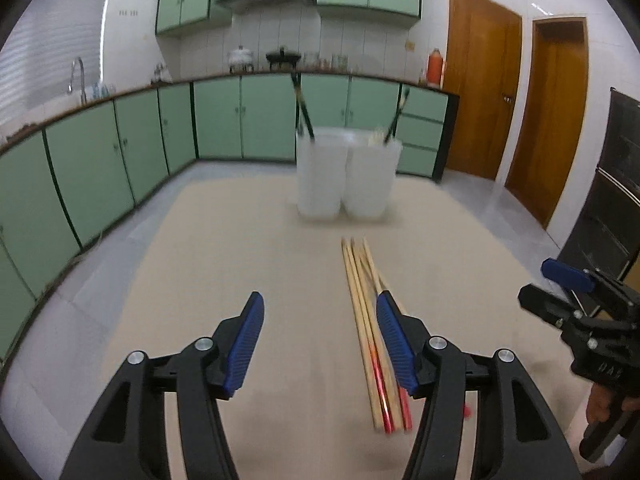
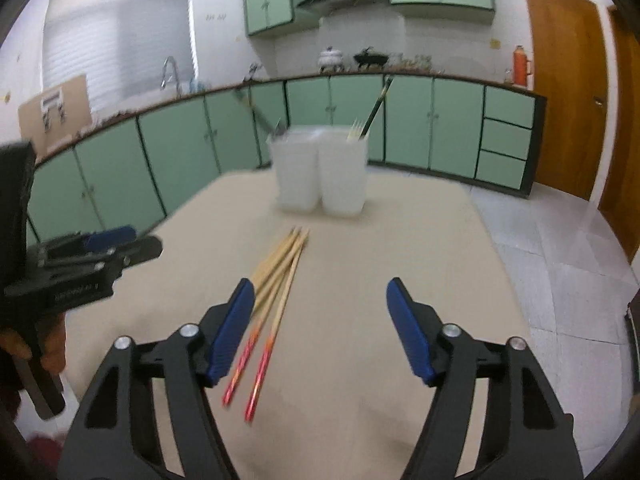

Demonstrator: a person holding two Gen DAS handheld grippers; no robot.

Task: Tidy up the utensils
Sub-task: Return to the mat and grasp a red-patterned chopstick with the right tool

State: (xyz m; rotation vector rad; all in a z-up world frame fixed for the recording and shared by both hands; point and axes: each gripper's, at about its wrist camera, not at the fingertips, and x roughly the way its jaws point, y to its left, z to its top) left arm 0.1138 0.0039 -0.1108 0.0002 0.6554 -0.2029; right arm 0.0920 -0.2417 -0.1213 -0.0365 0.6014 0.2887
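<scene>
On a beige table (image 1: 248, 240) in a green-cabinet kitchen, a bundle of wooden chopsticks (image 1: 366, 312) with red-patterned ends lies loose, pointing toward two white plastic tubs (image 1: 346, 176) at the table's far side. In the left wrist view, the left gripper (image 1: 320, 312) hangs over the table with its blue-padded jaws spread and nothing between them; the chopsticks run down the lower centre-right of the frame, along the inner edge of its right-hand finger, whether touching it cannot be told. The right gripper (image 1: 560, 284) shows at the right edge, a hand (image 1: 604, 404) beneath it. In the right wrist view, the right gripper (image 2: 320, 292) is likewise spread and empty, the chopsticks (image 2: 276, 280) slanting through the lower centre, just beside its left-hand finger. The tubs (image 2: 320, 172) stand upright and side by side in the upper middle; dark-handled utensils (image 2: 376, 108) lean out of them.
</scene>
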